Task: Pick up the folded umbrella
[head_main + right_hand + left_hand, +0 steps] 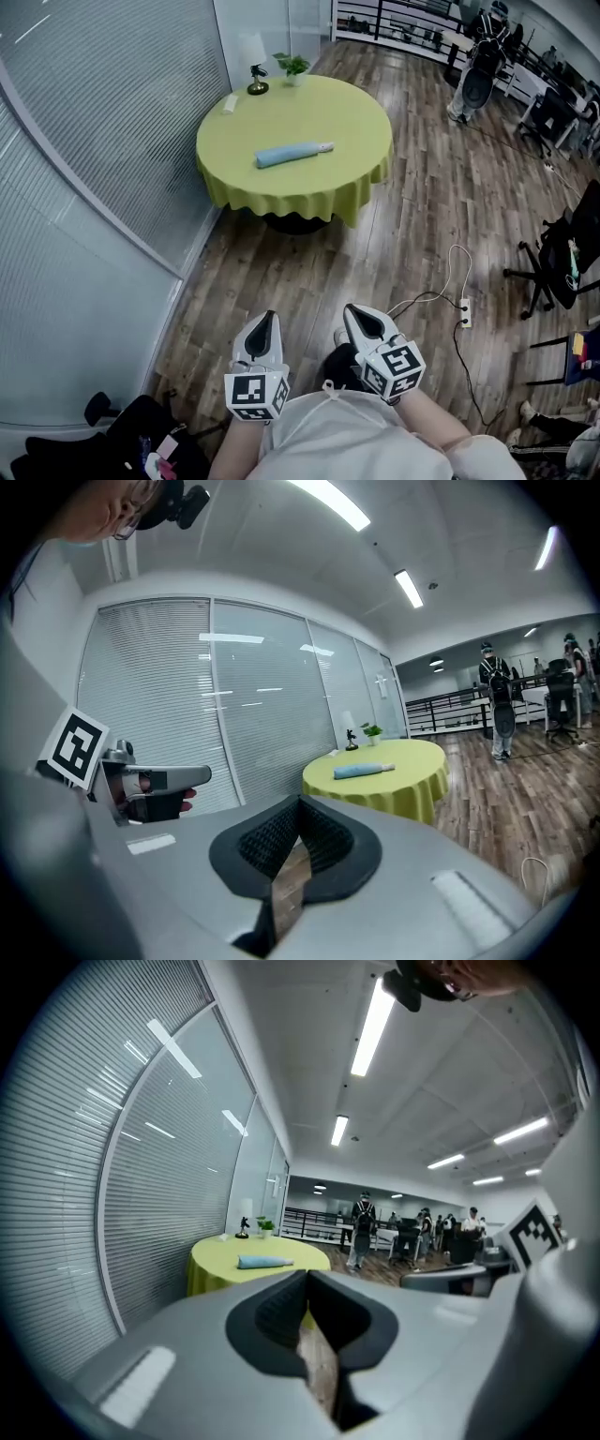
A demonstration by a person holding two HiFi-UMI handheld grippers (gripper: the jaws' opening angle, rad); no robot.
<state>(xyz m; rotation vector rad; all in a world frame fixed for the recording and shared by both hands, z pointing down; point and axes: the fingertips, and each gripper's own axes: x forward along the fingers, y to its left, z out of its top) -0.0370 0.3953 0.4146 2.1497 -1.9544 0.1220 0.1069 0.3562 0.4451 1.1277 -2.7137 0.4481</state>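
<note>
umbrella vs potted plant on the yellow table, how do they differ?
The folded umbrella is pale blue, long and slim; the potted plant is green, short and bushy. The umbrella lies flat near the table's middle; the plant stands upright at its far edge. Both rest on the round table.

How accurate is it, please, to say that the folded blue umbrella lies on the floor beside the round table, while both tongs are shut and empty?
One detail is wrong: the head view shows the folded blue umbrella lying on top of the round table, not on the floor beside it. The left tongs and right tongs are shut and empty.
</note>
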